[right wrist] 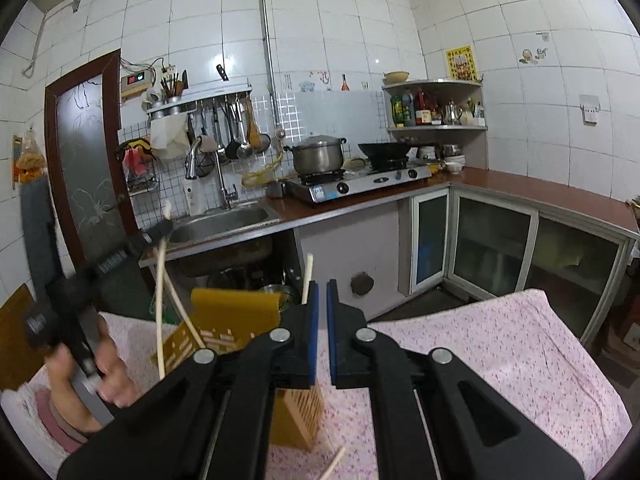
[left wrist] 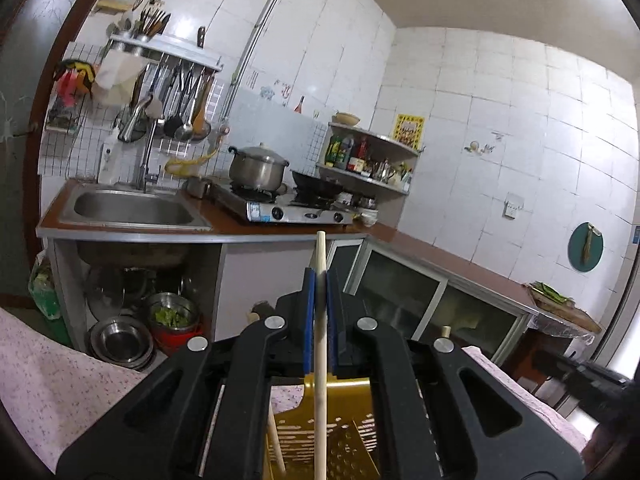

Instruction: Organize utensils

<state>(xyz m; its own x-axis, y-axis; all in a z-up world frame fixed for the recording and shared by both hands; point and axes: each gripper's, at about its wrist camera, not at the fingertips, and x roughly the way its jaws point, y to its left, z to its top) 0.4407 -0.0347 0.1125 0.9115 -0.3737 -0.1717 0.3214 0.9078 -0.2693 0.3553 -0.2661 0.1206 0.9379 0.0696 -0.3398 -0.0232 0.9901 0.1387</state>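
Pink floral cloth [right wrist: 500, 352] on the table, tiled kitchen behind.

My left gripper [left wrist: 320, 292] is raised above the yellow slotted holder [left wrist: 320, 432], blue pads pinching one pale chopstick [left wrist: 320, 340] upright — its lower end drops toward the holder. My right gripper [right wrist: 322, 308] hovers over the cloth, jaws parted by a narrow gap with nothing between them; the holder sits just left of it, and another chopstick [right wrist: 334, 465] lies on the cloth. Beyond: sink [right wrist: 224, 222], stove [right wrist: 360, 182].
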